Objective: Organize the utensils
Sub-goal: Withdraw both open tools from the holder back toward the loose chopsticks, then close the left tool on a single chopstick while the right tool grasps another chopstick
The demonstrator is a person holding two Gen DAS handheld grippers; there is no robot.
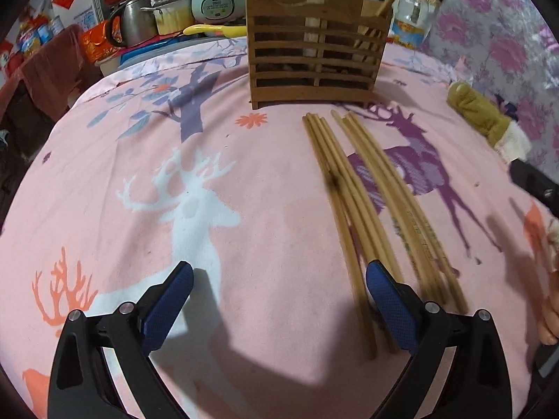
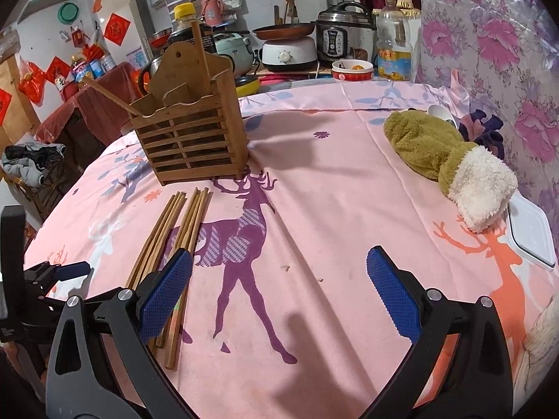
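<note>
1. Chopsticks [image 1: 353,188], long bamboo ones in two loose bundles, lie side by side on the pink deer-print cloth [image 1: 139,160] covering the desk, tips just before the slatted wooden utensil holder [image 1: 316,45].
2. The holder stands upright with a few sticks already leaning inside.
3. The left hand-held gripper [image 1: 279,309] hovers released, blue pads wide apart, its right pad above the near ends of the chopsticks.
4. The right hand-held gripper [image 2: 279,293] is likewise released, empty, its left pad over the same ends.
5. A green-and-white fleece mitten [image 2: 450,160] rests well apart, near a white lidded container [image 2: 534,234].
</note>
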